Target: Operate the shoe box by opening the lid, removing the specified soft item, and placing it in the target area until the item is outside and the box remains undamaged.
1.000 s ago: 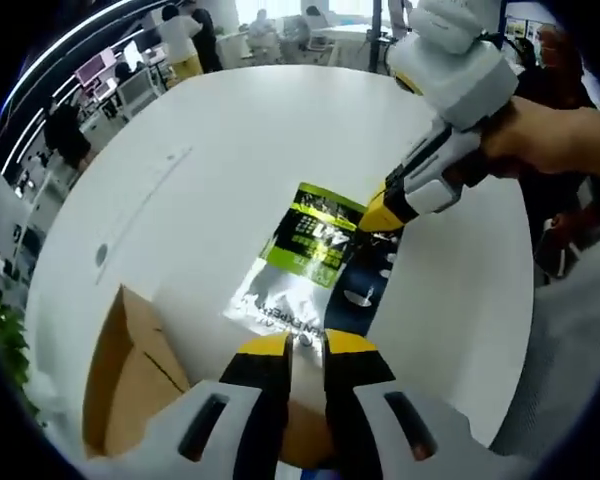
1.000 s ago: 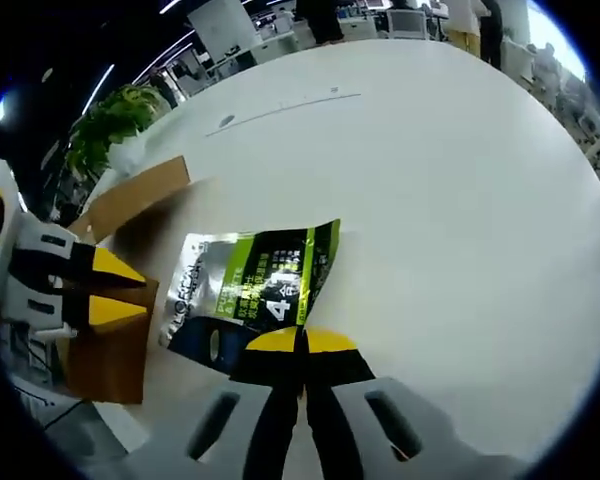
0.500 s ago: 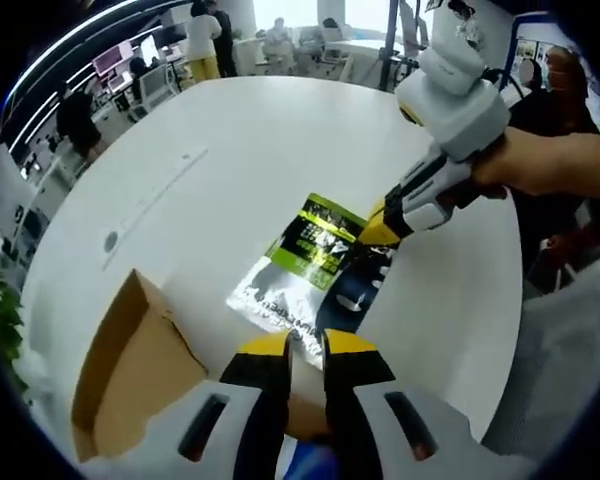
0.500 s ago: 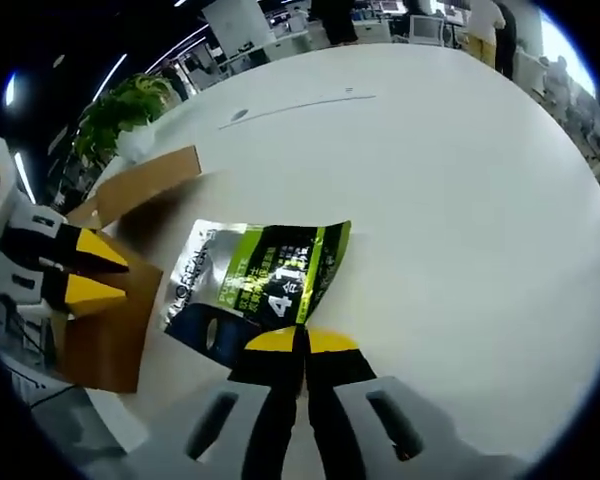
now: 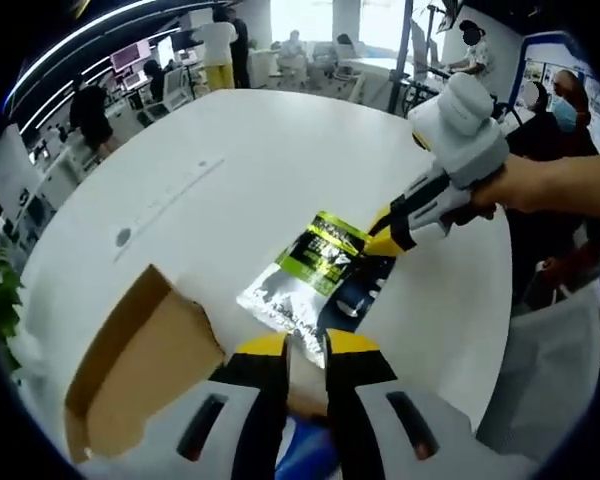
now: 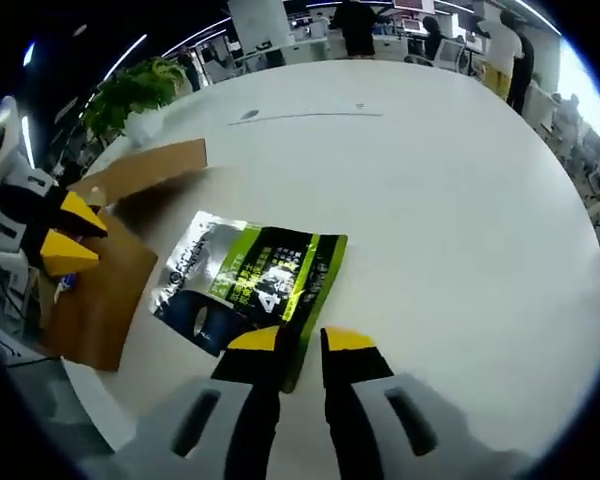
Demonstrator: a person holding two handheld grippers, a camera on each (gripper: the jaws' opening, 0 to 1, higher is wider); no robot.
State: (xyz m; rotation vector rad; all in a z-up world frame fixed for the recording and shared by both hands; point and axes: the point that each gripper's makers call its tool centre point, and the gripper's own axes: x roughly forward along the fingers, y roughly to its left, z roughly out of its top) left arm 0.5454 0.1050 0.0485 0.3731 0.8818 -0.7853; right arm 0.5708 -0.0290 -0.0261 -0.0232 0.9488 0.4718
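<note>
Your right gripper has its jaws parted over the near edge of the silver-and-green foil pouch, which lies flat on the round white table. Your left gripper seems parted too, above the open brown cardboard shoe box.

Right gripper jaws parted, yellow tips apart, gripped by a hand with forearm extended, left gripper jaws slightly parted, pointing forward

One pouch, one cardboard box
</note>
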